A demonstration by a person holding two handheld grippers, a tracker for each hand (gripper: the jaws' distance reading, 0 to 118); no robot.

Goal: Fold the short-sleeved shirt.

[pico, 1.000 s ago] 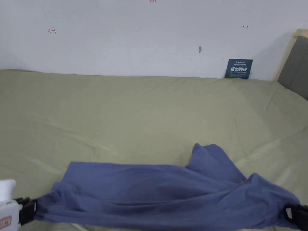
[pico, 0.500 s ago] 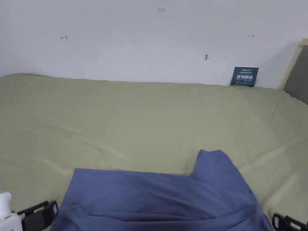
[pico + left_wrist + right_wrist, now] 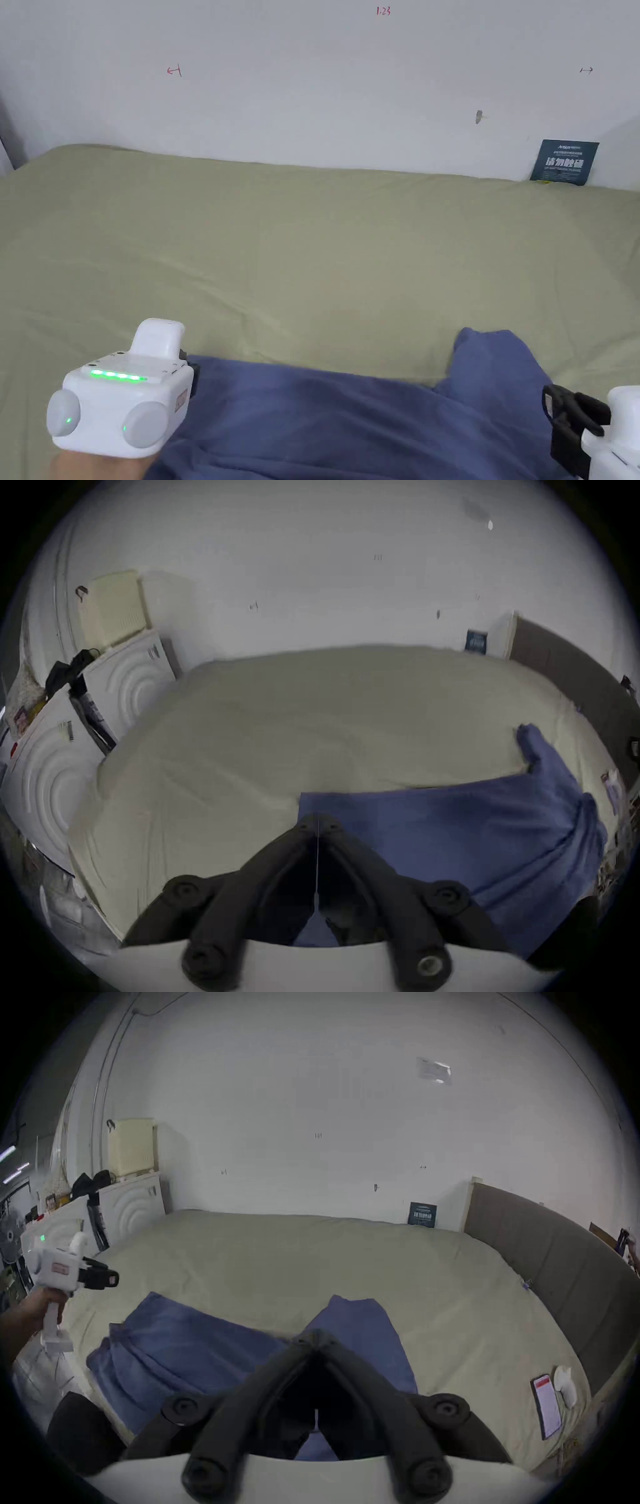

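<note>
2 grippers, both clear of the cloth. White hand-held left gripper with black jaws (image 3: 317,828): jaws pressed together, nothing pinched, raised above the near-left part of the olive-green sheeted bed (image 3: 312,250). Right gripper (image 3: 313,1340), same build: jaws also together, no cloth visibly between the tips, hovering low at the bed's near-right part.

Blue short-sleeved cotton shirt (image 3: 350,425) lies spread on the near side of the bed, long axis running left-right along the bed's near edge. 1 short sleeve (image 3: 494,362) sticks out toward the bed's far side, at the right. Cloth is mostly flat, with soft ridges near the bed's left end in the right gripper view. Near edge of the shirt is cut off in the head view, so I can't tell how the other sleeve sits.

My read: the lay-flat step looks done, no fold made yet. Next move probably needs both sets of jaws opened, then a fresh pinch, likely on that sleeve or 1 end of the body, to carry it across. Grab 1 layer only; thin cloth will drag and bunch on the sheet.
</note>
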